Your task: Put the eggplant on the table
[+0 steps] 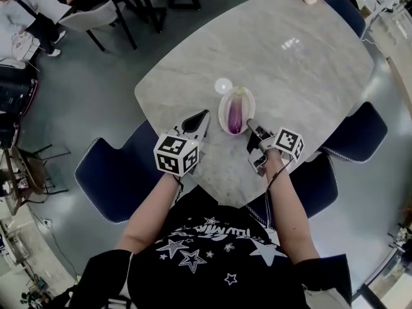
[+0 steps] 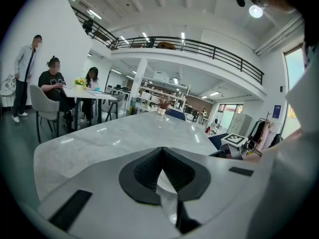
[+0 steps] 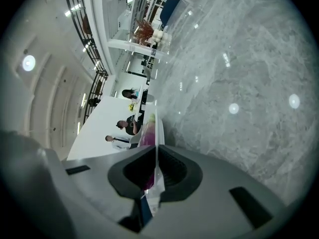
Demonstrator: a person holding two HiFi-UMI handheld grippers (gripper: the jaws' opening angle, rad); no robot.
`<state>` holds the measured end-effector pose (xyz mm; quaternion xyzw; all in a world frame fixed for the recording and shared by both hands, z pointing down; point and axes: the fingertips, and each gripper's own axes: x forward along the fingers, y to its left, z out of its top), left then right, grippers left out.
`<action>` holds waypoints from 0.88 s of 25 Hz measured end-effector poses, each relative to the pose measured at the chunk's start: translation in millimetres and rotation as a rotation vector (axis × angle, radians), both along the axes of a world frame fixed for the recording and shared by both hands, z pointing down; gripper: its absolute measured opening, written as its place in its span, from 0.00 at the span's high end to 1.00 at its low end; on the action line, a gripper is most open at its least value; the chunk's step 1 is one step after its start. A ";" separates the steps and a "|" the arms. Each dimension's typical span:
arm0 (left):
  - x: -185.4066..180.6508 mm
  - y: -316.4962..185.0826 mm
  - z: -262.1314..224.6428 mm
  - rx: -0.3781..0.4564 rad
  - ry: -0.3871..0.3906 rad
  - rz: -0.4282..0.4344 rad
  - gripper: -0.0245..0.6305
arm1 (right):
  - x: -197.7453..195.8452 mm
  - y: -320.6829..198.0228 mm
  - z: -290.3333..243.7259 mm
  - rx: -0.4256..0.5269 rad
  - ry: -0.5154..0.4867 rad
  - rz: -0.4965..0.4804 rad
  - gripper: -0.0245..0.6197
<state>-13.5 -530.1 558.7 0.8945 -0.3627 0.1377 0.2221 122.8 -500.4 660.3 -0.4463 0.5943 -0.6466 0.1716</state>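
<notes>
Eggplant (image 1: 235,114) lies in a white oval plate (image 1: 221,111) on the tabletop (image 1: 290,76), long axis pointing away from the person. It is just left of the right tool (image 1: 252,126), which is nearer than the left tool (image 1: 199,118).

Left gripper view: tool (image 2: 161,166) closed, empty, over bare tabletop (image 2: 109,138).

Right gripper view: tool (image 3: 156,156) turned sideways, jaws seemingly clamped on the plate (image 3: 158,128) rim, eggplant (image 3: 148,133) just beyond.

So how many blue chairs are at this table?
4 blue chairs: one near left, one near right, one on the right side, one at the far end. More may be hidden.
</notes>
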 end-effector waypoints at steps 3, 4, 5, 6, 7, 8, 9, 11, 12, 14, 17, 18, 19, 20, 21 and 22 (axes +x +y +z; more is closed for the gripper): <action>0.2 0.0 0.9 -0.007 0.001 0.002 0.95 | 0.5 -2.3 3.7 -0.014 0.032 0.008 0.93; -0.5 0.8 1.4 -0.009 0.000 0.001 0.95 | 0.5 -2.4 5.3 -0.019 0.038 0.011 0.93; -1.3 1.7 2.2 -0.010 -0.002 0.000 0.95 | 0.5 -2.2 6.8 -0.023 0.042 0.016 0.93; -2.4 2.7 3.2 -0.011 -0.003 -0.001 0.95 | 0.9 -2.0 8.0 -0.026 0.042 0.025 0.93; -3.7 3.4 4.4 -0.013 -0.004 -0.003 0.95 | 1.7 -1.8 9.3 -0.029 0.041 0.034 0.93; -5.1 3.7 5.4 -0.014 -0.003 -0.007 0.95 | 2.5 -1.7 10.8 -0.034 0.040 0.043 0.93; -6.6 3.4 6.2 -0.017 -0.002 -0.011 0.95 | 3.0 -1.7 12.7 -0.042 0.043 0.047 0.93; -8.7 2.3 7.1 -0.021 0.002 -0.019 0.95 | 2.7 -1.8 16.8 -0.063 0.059 0.040 0.93; -8.8 2.0 6.9 -0.021 0.002 -0.020 0.95 | 2.4 -1.8 18.4 -0.073 0.073 0.030 0.93; -7.1 1.6 5.6 -0.020 0.002 -0.017 0.95 | 1.6 -1.7 19.3 -0.083 0.099 0.009 0.93; -4.8 0.4 4.3 -0.018 0.006 -0.015 0.95 | -0.7 -2.0 20.5 -0.098 0.132 -0.017 0.93; -4.5 0.0 4.1 -0.019 0.006 -0.015 0.95 | -1.4 -2.0 21.2 -0.104 0.144 -0.024 0.93; -4.1 -0.2 3.8 -0.019 0.007 -0.015 0.95 | -1.8 -2.0 21.6 -0.108 0.157 -0.029 0.93; -3.5 -0.1 3.7 -0.018 0.007 -0.015 0.95 | -1.5 -1.7 22.0 -0.113 0.171 -0.033 0.93; -2.8 0.5 3.7 -0.018 0.008 -0.015 0.95 | -0.5 -1.3 22.6 -0.116 0.186 -0.036 0.93; -1.9 1.3 3.7 -0.017 0.008 -0.015 0.95 | 1.1 -0.8 23.1 -0.118 0.202 -0.038 0.93</action>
